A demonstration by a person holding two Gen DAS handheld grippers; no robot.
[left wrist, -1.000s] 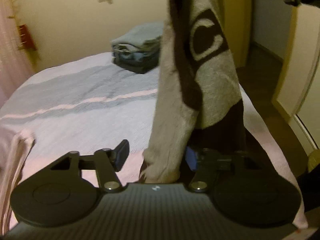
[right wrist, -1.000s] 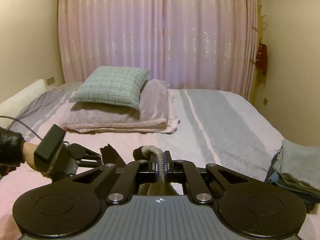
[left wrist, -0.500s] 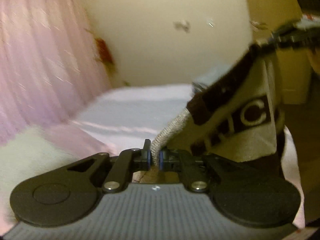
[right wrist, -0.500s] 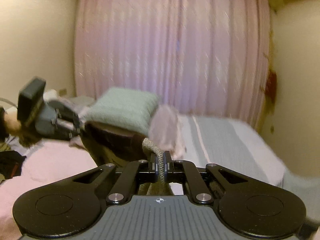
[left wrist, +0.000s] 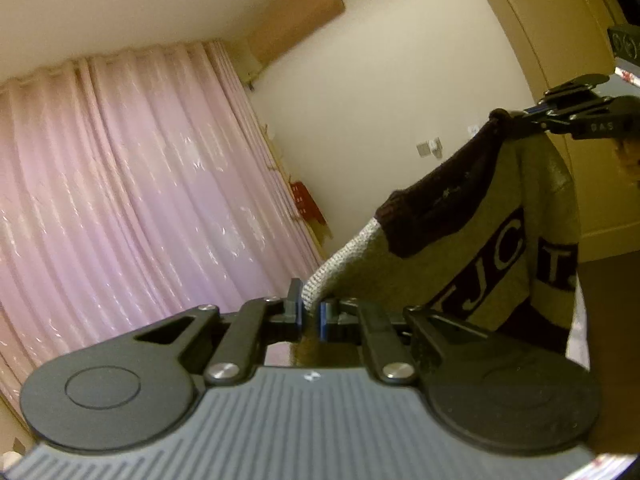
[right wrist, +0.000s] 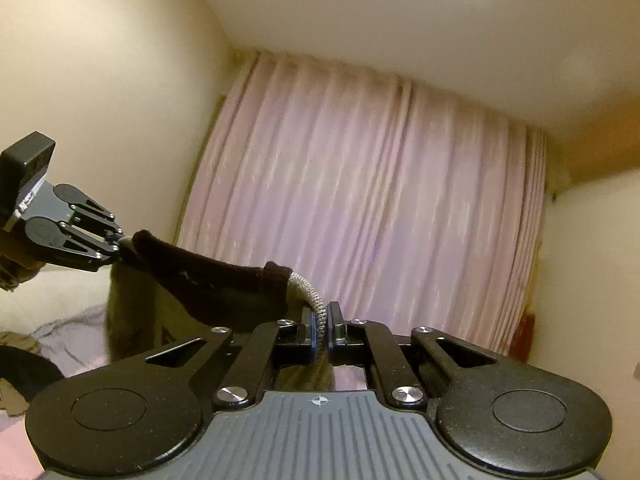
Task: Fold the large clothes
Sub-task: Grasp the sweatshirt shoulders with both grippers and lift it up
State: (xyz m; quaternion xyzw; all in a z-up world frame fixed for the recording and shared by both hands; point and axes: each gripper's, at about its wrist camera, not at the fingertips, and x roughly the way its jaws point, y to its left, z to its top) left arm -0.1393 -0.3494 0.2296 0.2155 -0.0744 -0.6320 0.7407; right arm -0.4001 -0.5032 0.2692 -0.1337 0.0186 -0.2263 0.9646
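One sweater (left wrist: 492,248) lifted since before, two tools (left wrist: 309,314) (right wrist: 327,322) clamped on it

The sweater (left wrist: 472,240) was coarse knitted cloth, grey-olive and matt, with a ribbed dark brown band and a pale, rough woven edge. The left tool (left wrist: 309,314) was matt black plastic with bright metal rivets and a ridged grey body; the right tool (right wrist: 325,322) looked the same. The curtain (right wrist: 360,208) was thin pink cloth with a faint sheen. The wall (left wrist: 380,92) was smooth, matt cream.
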